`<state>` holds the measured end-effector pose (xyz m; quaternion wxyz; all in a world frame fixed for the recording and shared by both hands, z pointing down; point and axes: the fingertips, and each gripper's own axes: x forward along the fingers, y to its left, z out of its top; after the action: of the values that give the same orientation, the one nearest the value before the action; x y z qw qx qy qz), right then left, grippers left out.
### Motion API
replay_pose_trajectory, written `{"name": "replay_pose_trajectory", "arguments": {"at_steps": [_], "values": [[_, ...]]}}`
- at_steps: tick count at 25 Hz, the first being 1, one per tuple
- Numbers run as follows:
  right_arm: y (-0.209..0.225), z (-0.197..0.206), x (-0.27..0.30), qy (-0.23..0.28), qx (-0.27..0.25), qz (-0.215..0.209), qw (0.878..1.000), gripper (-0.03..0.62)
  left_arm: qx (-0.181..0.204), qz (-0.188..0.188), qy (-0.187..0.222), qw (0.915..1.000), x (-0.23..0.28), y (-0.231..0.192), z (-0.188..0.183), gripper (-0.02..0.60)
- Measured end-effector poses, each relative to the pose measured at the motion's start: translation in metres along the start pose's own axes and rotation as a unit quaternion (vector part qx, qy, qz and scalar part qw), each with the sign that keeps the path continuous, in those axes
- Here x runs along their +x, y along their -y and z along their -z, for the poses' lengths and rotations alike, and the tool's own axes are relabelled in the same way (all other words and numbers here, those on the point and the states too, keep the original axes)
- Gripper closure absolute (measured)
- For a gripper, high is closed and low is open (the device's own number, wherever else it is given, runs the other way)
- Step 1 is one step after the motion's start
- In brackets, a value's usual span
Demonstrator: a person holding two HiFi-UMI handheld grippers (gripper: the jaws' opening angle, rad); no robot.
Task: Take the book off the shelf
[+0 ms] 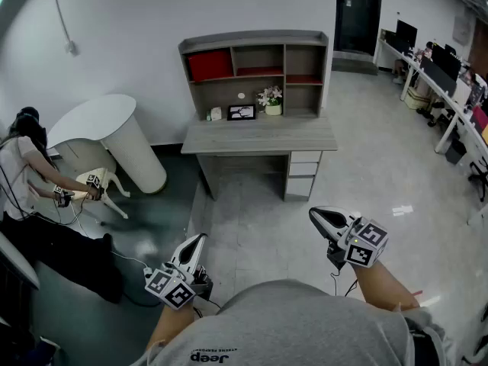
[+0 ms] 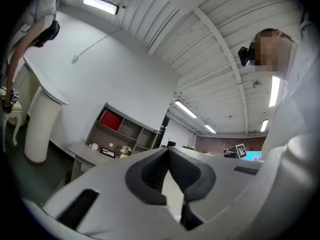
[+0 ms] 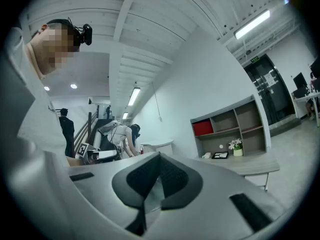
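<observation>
A grey desk (image 1: 259, 137) with a shelf unit (image 1: 255, 71) stands against the far wall. A large red book (image 1: 209, 65) fills the top left compartment; thin red books (image 1: 259, 72) lie flat in the middle and right ones. The red book also shows in the left gripper view (image 2: 110, 119) and the right gripper view (image 3: 203, 128). My left gripper (image 1: 200, 239) and right gripper (image 1: 316, 214) hover close to my body, well short of the desk. Both are shut with nothing between the jaws, as the left gripper (image 2: 167, 149) and right gripper (image 3: 160, 155) show.
On the desk stand a photo frame (image 1: 241, 112) and a flower pot (image 1: 271, 102). A white round table (image 1: 107, 128) is at the left, with a crouching person (image 1: 30, 181) beside it. Office desks with monitors (image 1: 435, 67) line the right wall. Cables (image 1: 133, 261) run on the floor.
</observation>
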<state>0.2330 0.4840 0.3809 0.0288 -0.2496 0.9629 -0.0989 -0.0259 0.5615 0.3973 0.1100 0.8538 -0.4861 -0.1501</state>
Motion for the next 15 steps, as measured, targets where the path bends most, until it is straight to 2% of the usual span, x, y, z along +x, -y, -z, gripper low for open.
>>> {"name": "replay_pose_trajectory", "arguments": {"at_steps": [15], "values": [[0.0064, -0.0039, 0.0072, -0.007, -0.009, -0.007, 1.000, 0.606, 0.003, 0.000, 0.002, 1.0000, 0.0069, -0.0035, -0.0056, 0.569]]}}
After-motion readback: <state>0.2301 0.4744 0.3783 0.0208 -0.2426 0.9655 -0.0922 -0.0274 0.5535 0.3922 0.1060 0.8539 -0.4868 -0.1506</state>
